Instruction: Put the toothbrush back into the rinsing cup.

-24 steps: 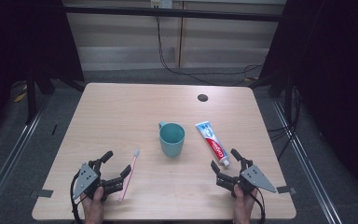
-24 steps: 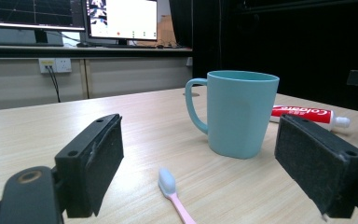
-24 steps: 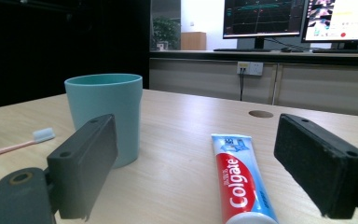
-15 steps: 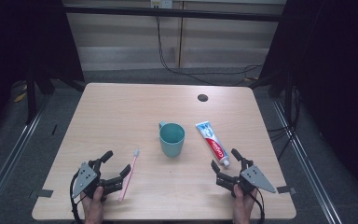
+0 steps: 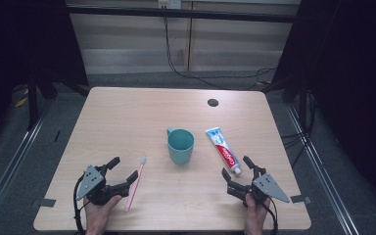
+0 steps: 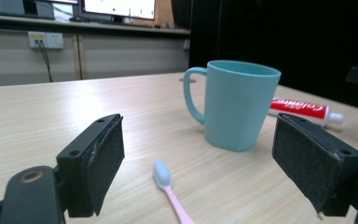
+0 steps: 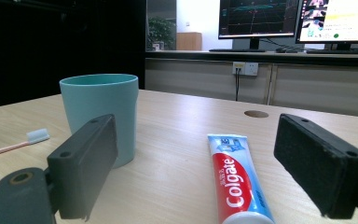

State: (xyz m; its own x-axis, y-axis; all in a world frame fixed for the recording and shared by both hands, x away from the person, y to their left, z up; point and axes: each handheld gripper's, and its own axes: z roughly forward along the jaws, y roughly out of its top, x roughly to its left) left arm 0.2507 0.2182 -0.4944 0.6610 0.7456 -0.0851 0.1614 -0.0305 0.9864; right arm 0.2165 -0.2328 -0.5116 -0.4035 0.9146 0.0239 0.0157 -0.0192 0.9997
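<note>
High view is showing, at the bottom of the frame, two hands holding grippers low over the near edge of the bench [image 5: 127, 112]. At lower left the left gripper [image 5: 125, 172] is sitting with its fingers [image 6: 95, 163] released and spread wide, grasping nothing. The pink toothbrush [image 5: 135, 182] is lying flat on the wood between those fingers, its bristle head pointing up the frame toward the mug. At lower right the right gripper [image 5: 236, 170] is likewise resting spread and empty, with the capped end of the toothpaste tube [image 5: 223, 148] lying just beyond its tips.

Left gripper view is putting the brush head low in the centre, so a close here would likely be catching the thin handle; being slim and flat on the bench, it may be slipping or pivoting out of the pads, and fingers coming in too low could be scraping the wood.

Right gripper view is showing the tube running up the lower centre. Squeezing its soft body hard could be deforming it, I judge.

Farther up, mid-frame, the teal mug [image 5: 180, 146] is standing upright between brush and tube, apart from both. Either gripper sweeping inward could be knocking it over.
</note>
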